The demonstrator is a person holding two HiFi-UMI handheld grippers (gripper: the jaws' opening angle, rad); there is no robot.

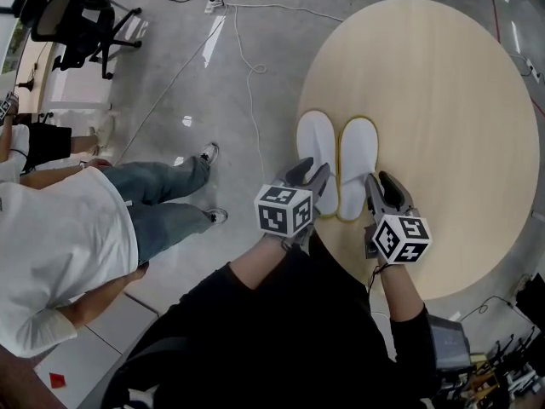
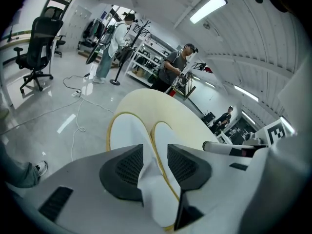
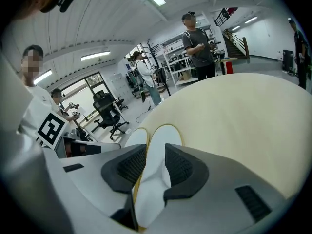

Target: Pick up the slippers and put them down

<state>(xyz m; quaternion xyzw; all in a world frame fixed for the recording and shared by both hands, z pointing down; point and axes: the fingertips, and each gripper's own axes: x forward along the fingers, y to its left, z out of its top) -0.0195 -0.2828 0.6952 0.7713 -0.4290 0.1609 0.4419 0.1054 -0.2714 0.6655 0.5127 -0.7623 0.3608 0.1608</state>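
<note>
Two white slippers (image 1: 317, 147) lie flat, side by side on the round table (image 1: 460, 83) near its edge by the person, with left gripper (image 1: 310, 175) and right gripper (image 1: 383, 184) each loosely open astride a heel, so either the lift is pending or the put-down is done.

Two white slippers with thin yellow edging round the soles, as I see them in the head view. The left slipper (image 1: 317, 156) and the right slipper (image 1: 357, 164) lie flat, soles down, side by side on the round pale wooden table (image 1: 443, 100). Their inner edges touch along most of their length, their toes point away from me, and the left slipper sits just inside the table's edge.
</note>
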